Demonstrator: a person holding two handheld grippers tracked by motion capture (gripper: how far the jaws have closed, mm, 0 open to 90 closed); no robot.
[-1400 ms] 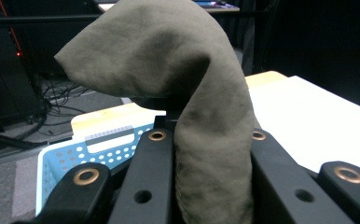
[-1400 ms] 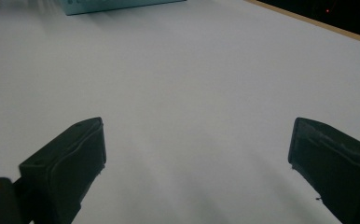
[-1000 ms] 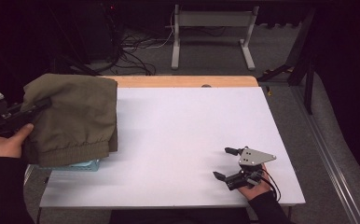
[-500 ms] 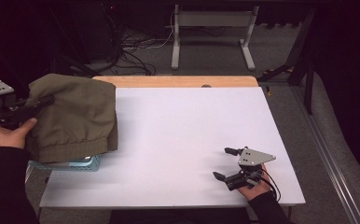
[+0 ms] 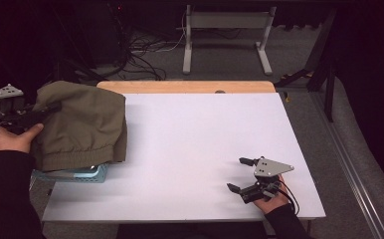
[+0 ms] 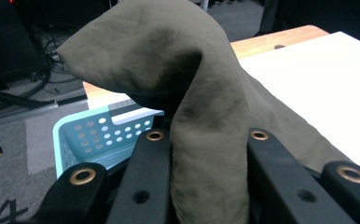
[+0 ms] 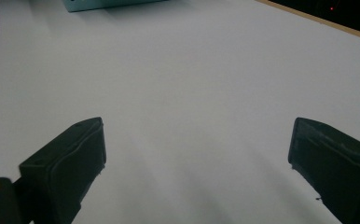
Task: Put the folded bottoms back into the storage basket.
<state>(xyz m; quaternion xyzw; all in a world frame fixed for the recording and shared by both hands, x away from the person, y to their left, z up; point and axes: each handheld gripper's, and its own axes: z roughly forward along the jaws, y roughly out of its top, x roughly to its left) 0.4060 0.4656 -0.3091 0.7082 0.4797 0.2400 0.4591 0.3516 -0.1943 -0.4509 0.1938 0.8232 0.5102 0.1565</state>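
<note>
An olive-green garment [image 5: 83, 127] lies bunched over the table's left edge and covers most of a teal perforated basket [image 5: 78, 174]. My left gripper [image 5: 50, 108] is off the table's left side, shut on a fold of the garment. In the left gripper view that fold [image 6: 206, 116] rises between the black jaws of the left gripper [image 6: 207, 140], with the basket [image 6: 92, 135] beneath it. My right gripper [image 5: 236, 174] rests near the table's front right, open and holding nothing. In the right gripper view the right gripper [image 7: 199, 140] has its jaws spread wide over bare white table.
The white tabletop [image 5: 195, 144] has a wooden strip [image 5: 185, 87] along its far edge. Behind it are a desk frame [image 5: 225, 40] and cables [image 5: 145, 55] on the grey floor. The basket's corner [image 7: 103, 3] shows far off in the right gripper view.
My left gripper has drawn back to the left with the garment, pulling the cloth off the table a little and uncovering more of the teal basket. The right gripper has stayed put.
</note>
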